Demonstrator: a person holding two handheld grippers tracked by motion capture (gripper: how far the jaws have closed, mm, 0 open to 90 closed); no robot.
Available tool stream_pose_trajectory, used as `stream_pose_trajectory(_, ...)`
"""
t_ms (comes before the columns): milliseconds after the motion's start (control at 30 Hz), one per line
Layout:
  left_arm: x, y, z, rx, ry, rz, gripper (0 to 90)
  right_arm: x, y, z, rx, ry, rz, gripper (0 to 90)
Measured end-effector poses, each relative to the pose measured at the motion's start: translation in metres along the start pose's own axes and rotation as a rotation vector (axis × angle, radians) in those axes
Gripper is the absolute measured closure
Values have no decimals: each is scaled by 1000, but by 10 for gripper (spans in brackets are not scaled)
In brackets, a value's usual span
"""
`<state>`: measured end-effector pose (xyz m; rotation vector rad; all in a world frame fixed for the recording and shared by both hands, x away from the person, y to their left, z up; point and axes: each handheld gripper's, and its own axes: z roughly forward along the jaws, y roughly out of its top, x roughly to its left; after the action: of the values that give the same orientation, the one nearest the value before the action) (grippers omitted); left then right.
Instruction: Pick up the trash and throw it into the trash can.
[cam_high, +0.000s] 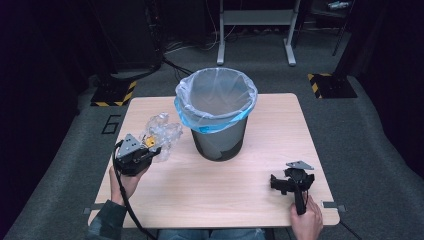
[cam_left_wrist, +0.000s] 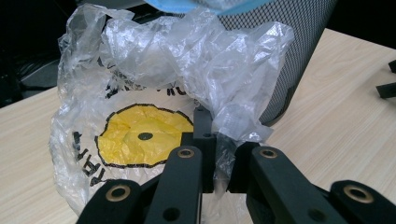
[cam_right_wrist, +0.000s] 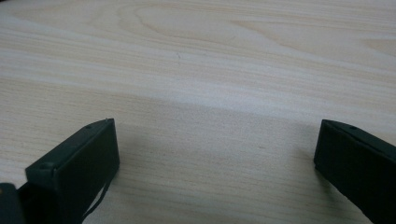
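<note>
Left claw (cam_left_wrist: 215, 154) clamped on crumpled plastic bag (cam_left_wrist: 154, 93), right claw (cam_right_wrist: 215, 163) spread, low over table (cam_right_wrist: 210, 56)

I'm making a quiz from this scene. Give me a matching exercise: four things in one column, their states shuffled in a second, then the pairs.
Things:
1. left gripper
2. right gripper
3. crumpled plastic bag
4. mesh bin

States:
A. lined with a blue-edged bag
B. open over bare table
C. shut on plastic
D. printed with a yellow circle

Pairs: 1-C, 2-B, 3-D, 4-A

One bin (cam_high: 218, 135); one plastic bag (cam_left_wrist: 154, 84); one table (cam_high: 240, 195)
</note>
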<state>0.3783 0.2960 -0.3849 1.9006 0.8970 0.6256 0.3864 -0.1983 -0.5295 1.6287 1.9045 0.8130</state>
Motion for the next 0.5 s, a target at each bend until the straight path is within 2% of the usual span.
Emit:
stream_pose_trajectory(167,0,9,-5,-14,13,16,858,0,0,0,0,0,0,0)
stream_pose_trajectory(467,2,18,-7,-16,14,15,858,0,0,0,0,0,0,0)
stream_pose_trajectory(500,3,20,-9,-15,16,25,858,0,0,0,0,0,0,0)
